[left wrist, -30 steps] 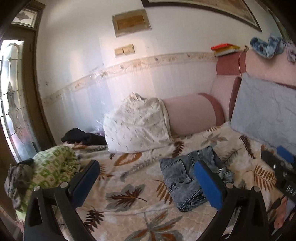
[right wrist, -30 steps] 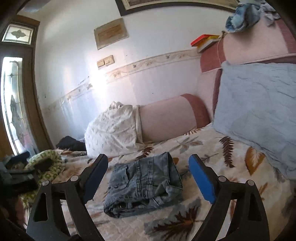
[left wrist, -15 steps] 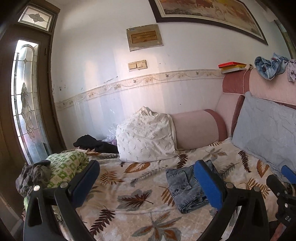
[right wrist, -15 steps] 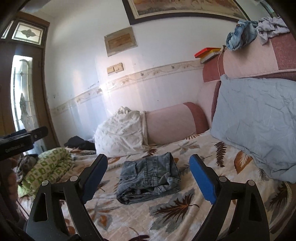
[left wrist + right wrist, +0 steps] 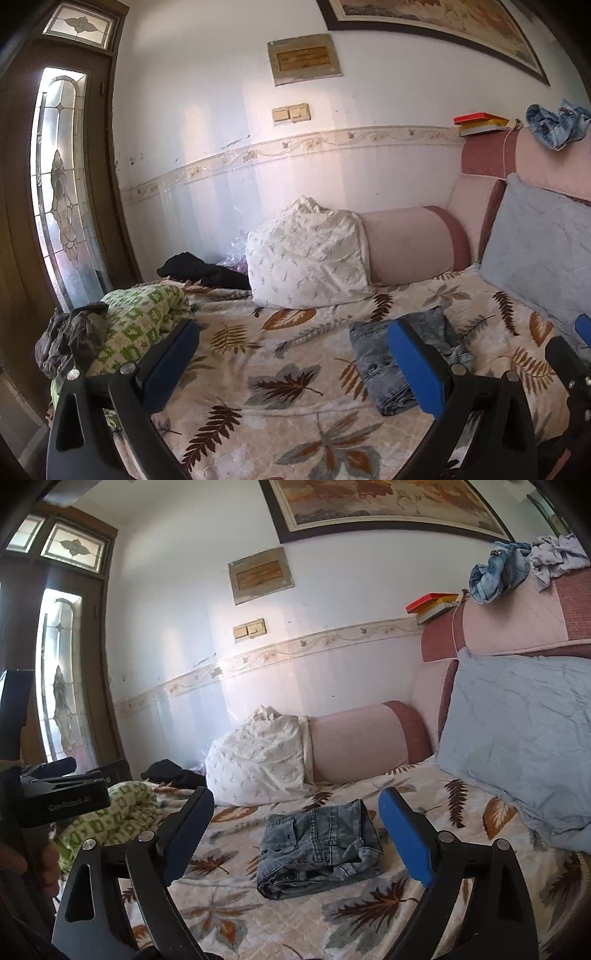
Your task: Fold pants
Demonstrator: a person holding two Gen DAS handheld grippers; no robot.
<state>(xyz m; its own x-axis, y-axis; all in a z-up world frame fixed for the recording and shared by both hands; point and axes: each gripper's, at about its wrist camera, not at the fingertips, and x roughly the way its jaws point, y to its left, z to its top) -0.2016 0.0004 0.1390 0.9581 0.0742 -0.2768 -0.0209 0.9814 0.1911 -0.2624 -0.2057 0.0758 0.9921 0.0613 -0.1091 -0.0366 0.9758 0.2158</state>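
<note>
A pair of grey-blue jeans (image 5: pixel 319 843) lies folded into a compact bundle on the leaf-patterned bedspread (image 5: pixel 351 919). In the left wrist view the jeans (image 5: pixel 373 356) are partly hidden behind my right-hand finger. My left gripper (image 5: pixel 291 356) is open and empty, held back above the bed. My right gripper (image 5: pixel 295 829) is open and empty, also held back, with the jeans framed between its fingers but well beyond them. The right gripper's edge shows at the right of the left wrist view (image 5: pixel 576 358).
A white pillow (image 5: pixel 306 254) and pink bolster (image 5: pixel 410 243) lie against the wall. A blue-grey pillow (image 5: pixel 517 738) leans on the pink headboard (image 5: pixel 517 620). A green quilt (image 5: pixel 144 321) and dark clothes (image 5: pixel 199 271) sit at left. More denim (image 5: pixel 495 572) lies on the headboard.
Both grippers have pulled back and up from the bed, so the folded jeans look smaller and farther. Both stay open. The jeans have not moved.
</note>
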